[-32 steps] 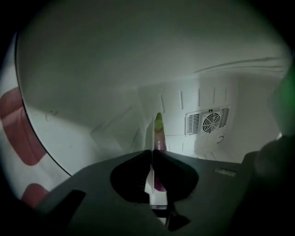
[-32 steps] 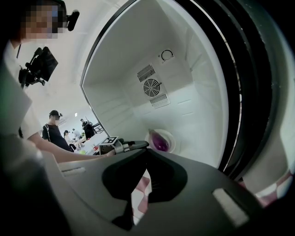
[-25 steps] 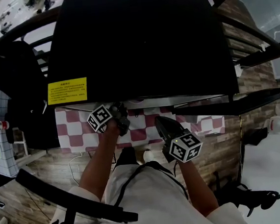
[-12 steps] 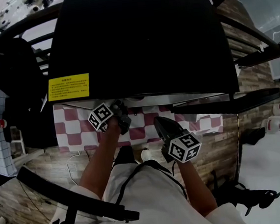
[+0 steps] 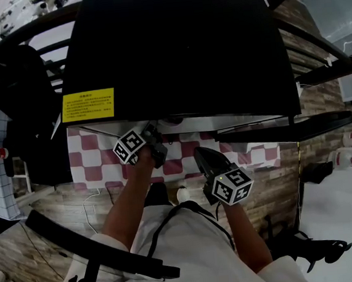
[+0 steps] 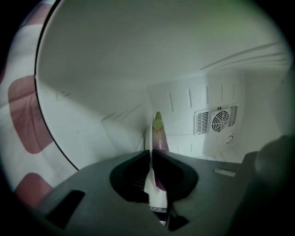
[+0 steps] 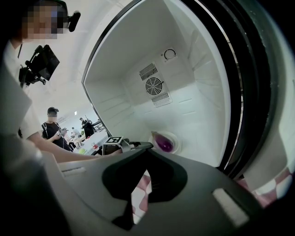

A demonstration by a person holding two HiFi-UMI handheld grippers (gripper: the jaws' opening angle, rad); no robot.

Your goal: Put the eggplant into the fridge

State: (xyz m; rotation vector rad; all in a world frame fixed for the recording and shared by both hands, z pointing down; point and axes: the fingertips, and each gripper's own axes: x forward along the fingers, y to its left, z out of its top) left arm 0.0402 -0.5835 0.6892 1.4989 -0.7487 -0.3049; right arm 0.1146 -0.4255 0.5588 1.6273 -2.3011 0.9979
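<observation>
Eggplant carried on its plate into the fridge, not yet released

The eggplant (image 6: 159, 133), purple with a green tip, was seen lying on a white plate (image 6: 148, 138) inside the pale cavity of the fridge (image 6: 138, 46). The plate's rim was clamped between the jaws of the left gripper (image 6: 151, 156); whether it rested on anything could not be told. Over the last second that gripper had been edged slightly further under the fridge's front edge, so only setting down and letting go were judged to remain. The right gripper (image 7: 144, 154) was held just outside, jaws together on nothing, above the checked cloth (image 5: 97, 157).
</observation>
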